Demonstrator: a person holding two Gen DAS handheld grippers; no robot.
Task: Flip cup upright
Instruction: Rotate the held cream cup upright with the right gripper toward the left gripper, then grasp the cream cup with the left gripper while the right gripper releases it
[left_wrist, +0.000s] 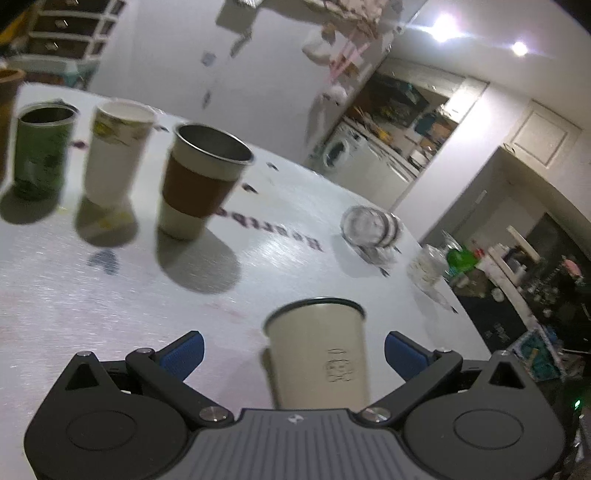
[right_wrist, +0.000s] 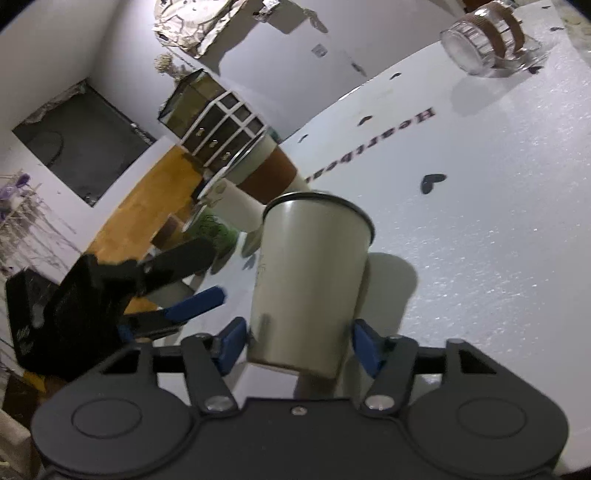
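A cream metal cup (right_wrist: 310, 280) with a dark rim stands mouth up on the white table. My right gripper (right_wrist: 297, 341) has its blue pads against the cup's lower sides and is shut on it. The same cup (left_wrist: 319, 354) shows in the left wrist view between the wide-open fingers of my left gripper (left_wrist: 293, 354), which do not touch it. The left gripper (right_wrist: 177, 284) also appears in the right wrist view, to the left of the cup.
Three upright cups stand in a row: a brown-sleeved cup (left_wrist: 201, 181), a white paper cup (left_wrist: 116, 151) and a green cup (left_wrist: 42, 147). A clear glass (left_wrist: 371, 227) lies on its side farther right. The white table's edge (left_wrist: 454, 295) is near it.
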